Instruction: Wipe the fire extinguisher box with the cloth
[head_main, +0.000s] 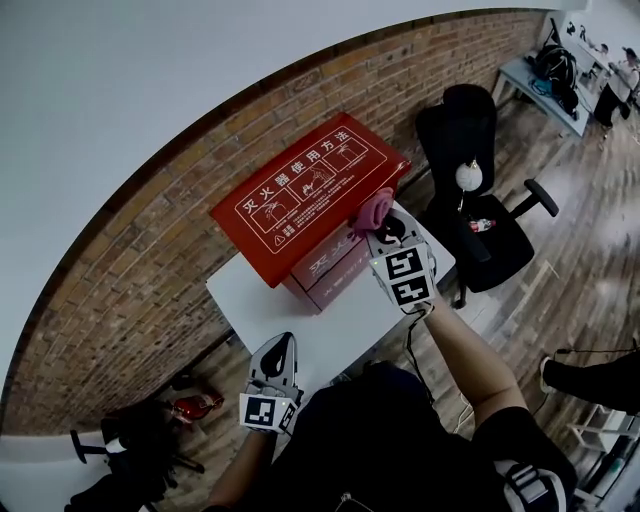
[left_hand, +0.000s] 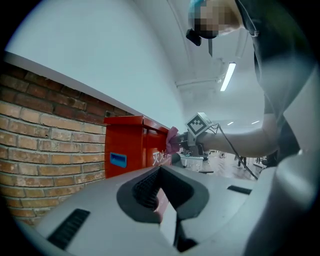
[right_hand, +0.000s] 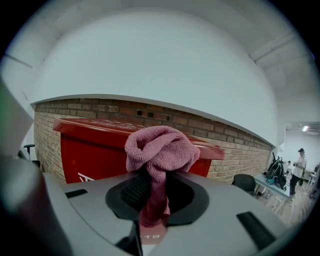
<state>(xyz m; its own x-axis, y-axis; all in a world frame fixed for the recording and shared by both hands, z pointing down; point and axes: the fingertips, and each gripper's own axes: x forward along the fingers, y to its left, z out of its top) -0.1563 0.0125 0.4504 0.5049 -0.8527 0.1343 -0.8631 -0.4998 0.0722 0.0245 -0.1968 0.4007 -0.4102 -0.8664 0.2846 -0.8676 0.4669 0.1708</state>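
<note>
Closed together and empty at lower centre, left gripper (head_main: 282, 342) jaws over the white counter's (head_main: 240, 295) bare near edge; mid-frame, right gripper (head_main: 384, 226) jaws clamped on the pink cloth (head_main: 372, 208) at the red fire extinguisher box's (head_main: 300, 190) right lid corner.

Right gripper view: cloth (right_hand: 161, 147) hides the mid part of the fire extinguisher box (right_hand: 90, 150) lid edge — white print (right_hand: 86, 176) on its front is cut off by the right gripper (right_hand: 154, 200). Head view, btm left: dark things (head_main: 140, 450) — perhaps bags, too dim.
</note>
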